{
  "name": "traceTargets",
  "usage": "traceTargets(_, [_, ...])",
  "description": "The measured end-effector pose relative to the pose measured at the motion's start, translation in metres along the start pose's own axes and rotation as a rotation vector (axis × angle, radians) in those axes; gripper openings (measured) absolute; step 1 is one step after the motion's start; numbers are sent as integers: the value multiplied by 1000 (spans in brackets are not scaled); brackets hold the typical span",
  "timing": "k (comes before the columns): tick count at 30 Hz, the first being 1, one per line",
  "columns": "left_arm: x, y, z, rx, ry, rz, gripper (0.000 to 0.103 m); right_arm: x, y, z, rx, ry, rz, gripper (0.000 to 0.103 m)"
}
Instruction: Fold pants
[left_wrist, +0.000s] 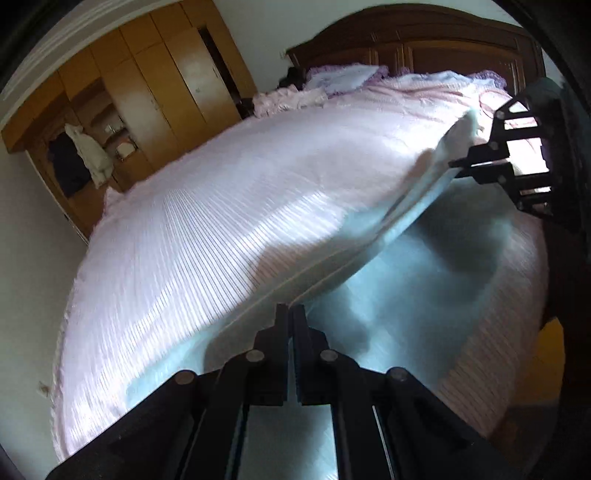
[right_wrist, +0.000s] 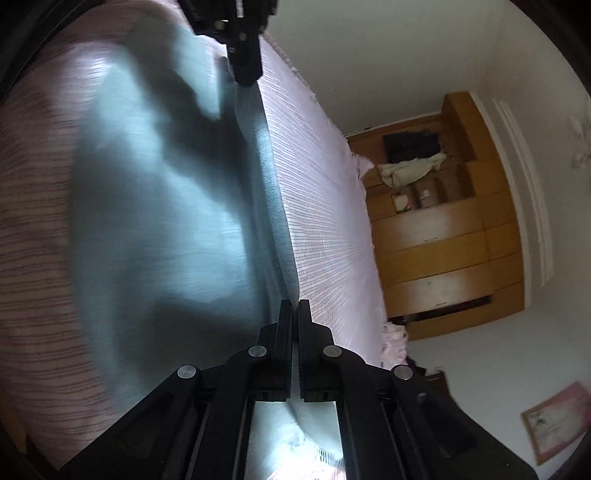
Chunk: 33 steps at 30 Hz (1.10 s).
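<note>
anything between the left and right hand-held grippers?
Only a taut raised edge of the light blue fabric pants, running from the left hand-held gripper to the right hand-held gripper. Both wrist views show it.

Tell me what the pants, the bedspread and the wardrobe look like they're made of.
Pants: thin, soft pale-blue cloth, matte; it sags between the left tongs and right tongs. Bedspread: pink fabric with fine stripes, slight sheen, possibly ribbed. Wardrobe: likely wood or veneer, smooth honey-brown panels.

Black hand-held gripper (left_wrist: 290, 308), 4 silver screws (left_wrist: 255, 355) atop linkage.
</note>
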<state>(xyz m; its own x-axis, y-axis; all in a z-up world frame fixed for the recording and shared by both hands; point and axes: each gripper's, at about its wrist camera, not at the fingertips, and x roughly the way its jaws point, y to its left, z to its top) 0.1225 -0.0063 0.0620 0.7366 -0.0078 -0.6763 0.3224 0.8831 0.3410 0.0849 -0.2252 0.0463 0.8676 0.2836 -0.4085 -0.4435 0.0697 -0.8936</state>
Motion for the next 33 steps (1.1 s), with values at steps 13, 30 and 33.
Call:
traceTargets(13, [1, -78, -65, 58, 86, 5, 2, -7, 93, -9, -188, 18, -25, 0])
traceTargets(30, [17, -104, -90, 153, 145, 14, 2, -23, 124, -18, -237, 33, -14, 0])
traceTargets(33, [14, -100, -84, 68, 165, -45, 13, -30, 100, -9, -35, 27, 84, 0])
